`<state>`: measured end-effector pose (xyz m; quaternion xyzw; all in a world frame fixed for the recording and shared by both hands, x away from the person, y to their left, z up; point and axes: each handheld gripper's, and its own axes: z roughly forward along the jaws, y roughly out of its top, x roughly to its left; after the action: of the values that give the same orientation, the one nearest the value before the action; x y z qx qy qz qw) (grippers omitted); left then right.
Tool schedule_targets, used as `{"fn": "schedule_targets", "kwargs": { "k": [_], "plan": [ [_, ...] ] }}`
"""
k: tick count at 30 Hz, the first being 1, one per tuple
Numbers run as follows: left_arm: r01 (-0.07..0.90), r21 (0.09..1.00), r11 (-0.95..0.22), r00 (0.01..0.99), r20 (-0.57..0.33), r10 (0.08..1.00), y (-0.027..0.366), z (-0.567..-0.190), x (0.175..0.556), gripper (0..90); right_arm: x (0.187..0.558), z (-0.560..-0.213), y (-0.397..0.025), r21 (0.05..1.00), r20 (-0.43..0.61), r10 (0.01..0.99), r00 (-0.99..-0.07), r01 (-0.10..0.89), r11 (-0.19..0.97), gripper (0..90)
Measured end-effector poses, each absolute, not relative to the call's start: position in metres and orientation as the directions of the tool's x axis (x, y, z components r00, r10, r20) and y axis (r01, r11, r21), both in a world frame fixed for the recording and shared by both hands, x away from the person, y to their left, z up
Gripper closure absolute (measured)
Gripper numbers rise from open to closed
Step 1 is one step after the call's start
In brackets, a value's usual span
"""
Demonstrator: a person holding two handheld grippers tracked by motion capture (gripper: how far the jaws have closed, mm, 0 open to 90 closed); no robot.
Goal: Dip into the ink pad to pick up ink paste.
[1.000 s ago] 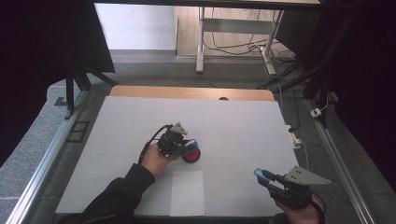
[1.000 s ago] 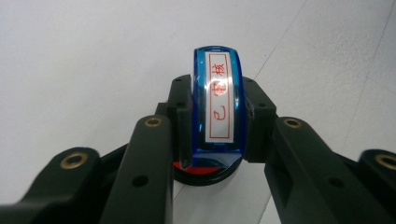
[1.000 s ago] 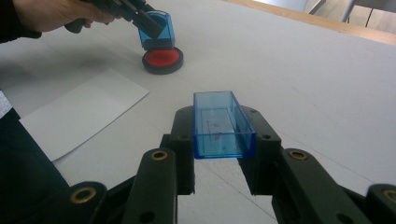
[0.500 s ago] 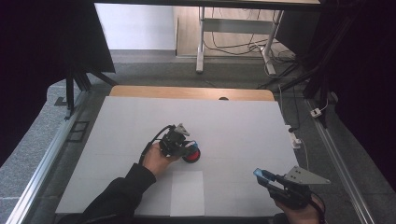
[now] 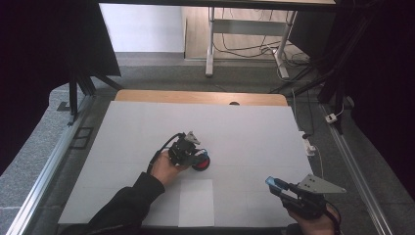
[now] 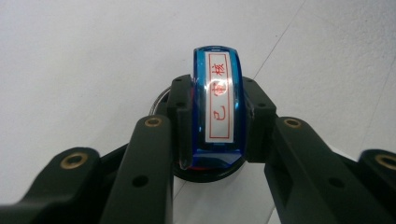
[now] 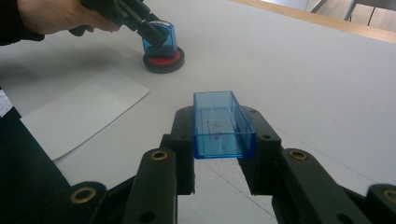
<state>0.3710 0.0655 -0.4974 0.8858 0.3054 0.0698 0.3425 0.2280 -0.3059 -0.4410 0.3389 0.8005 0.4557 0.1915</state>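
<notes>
— Claw check? Left claw (image 6: pixel 212 135) grips the blue stamp (image 6: pixel 214 112), pressed on the red ink pad (image 5: pixel 201 162) at desk centre.

— Remaining? Right claw (image 7: pixel 217 140) holds the cap (image 7: pixel 221 123) at five o'clock; stamping the paper (image 5: pixel 196 201) looks undone.

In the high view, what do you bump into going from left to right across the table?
Left gripper → blue stamp on the red ink pad → sheet of paper → blue cap → right gripper.
</notes>
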Motion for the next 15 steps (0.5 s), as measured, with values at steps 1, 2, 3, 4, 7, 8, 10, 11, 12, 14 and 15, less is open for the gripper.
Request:
{"fn": "schedule_targets", "kwargs": {
  "k": [1,2,3,4,7,8,10,11,12,14,15],
  "plan": [
    [0.492,0.648,-0.582,0.804,-0.082,0.589,0.0652,-0.4973,0.3706,69.6,0.228,-0.4411,-0.3058,0.86,0.004,0.716,-0.698,0.368,0.354,68.8],
    [0.49,0.649,-0.583,0.805,-0.079,0.589,0.065,-0.4975,0.3702,69.6,0.228,-0.4411,-0.3057,0.86,0.004,0.716,-0.698,0.368,0.354,68.8],
    [0.49,0.648,-0.583,0.805,-0.078,0.588,0.0652,-0.4976,0.3701,69.7,0.228,-0.4411,-0.3057,0.86,0.003,0.716,-0.698,0.368,0.355,68.8],
    [0.49,0.649,-0.582,0.805,-0.08,0.588,0.0655,-0.4979,0.37,69.7,0.228,-0.4411,-0.3057,0.86,0.003,0.716,-0.698,0.368,0.355,68.8],
    [0.494,0.65,-0.578,0.804,-0.088,0.589,0.0665,-0.4985,0.3704,69.8,0.228,-0.4411,-0.3055,0.859,0.003,0.716,-0.698,0.368,0.355,68.8],
    [0.495,0.651,-0.575,0.803,-0.09,0.589,0.0666,-0.4987,0.3705,69.8,0.228,-0.4411,-0.3055,0.859,0.002,0.716,-0.698,0.367,0.356,68.7],
    [0.495,0.65,-0.577,0.803,-0.088,0.59,0.0665,-0.4987,0.37,69.8,0.228,-0.4411,-0.3054,0.859,0.002,0.716,-0.698,0.367,0.356,68.8],
    [0.494,0.651,-0.576,0.802,-0.086,0.59,0.0664,-0.4988,0.3698,69.8,0.2281,-0.4411,-0.3054,0.859,0.002,0.715,-0.699,0.367,0.356,68.8],
    [0.494,0.651,-0.576,0.802,-0.086,0.591,0.0663,-0.4988,0.3697,69.8,0.2281,-0.4412,-0.3053,0.86,0.004,0.715,-0.699,0.367,0.354,68.8],
    [0.492,0.65,-0.579,0.803,-0.082,0.591,0.0659,-0.4988,0.3694,69.8,0.2282,-0.4413,-0.3052,0.86,0.003,0.715,-0.699,0.367,0.355,68.8],
    [0.492,0.65,-0.579,0.803,-0.082,0.591,0.0658,-0.4987,0.3694,69.9,0.2282,-0.4413,-0.3052,0.86,0.003,0.715,-0.699,0.367,0.355,68.7]
  ]
}}
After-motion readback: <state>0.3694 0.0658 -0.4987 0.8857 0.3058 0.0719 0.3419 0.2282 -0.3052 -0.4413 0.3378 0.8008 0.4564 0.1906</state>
